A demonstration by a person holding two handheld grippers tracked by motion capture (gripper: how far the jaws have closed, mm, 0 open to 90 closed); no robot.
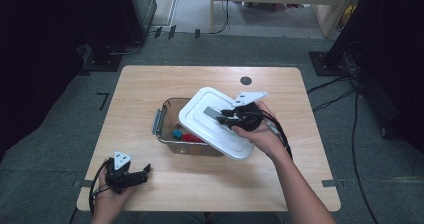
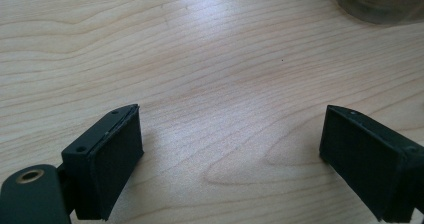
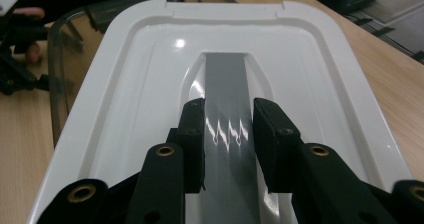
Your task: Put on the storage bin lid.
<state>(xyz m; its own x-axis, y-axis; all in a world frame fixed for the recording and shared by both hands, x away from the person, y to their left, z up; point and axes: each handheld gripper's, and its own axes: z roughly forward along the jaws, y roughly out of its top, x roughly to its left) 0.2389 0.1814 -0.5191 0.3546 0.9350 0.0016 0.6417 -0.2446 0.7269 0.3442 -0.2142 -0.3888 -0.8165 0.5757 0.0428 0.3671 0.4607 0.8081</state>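
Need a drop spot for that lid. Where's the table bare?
Bare wood: the far strip behind the clear bin up to the dark round port; the left side beyond its latch; the near edge between the left gripper and the right forearm. Crowded mid-table, where the right gripper holds the white lid tilted over the bin.

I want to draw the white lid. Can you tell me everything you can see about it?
The lid is white, shiny plastic, a rounded rectangle with a raised rim and a sunken middle. A grey handle strip runs down its centre. The right gripper has its jaws closed on the two sides of that strip. The lid is tilted and sits crooked over the clear box, covering most of it, so the left part stays open and red and blue toys show inside.
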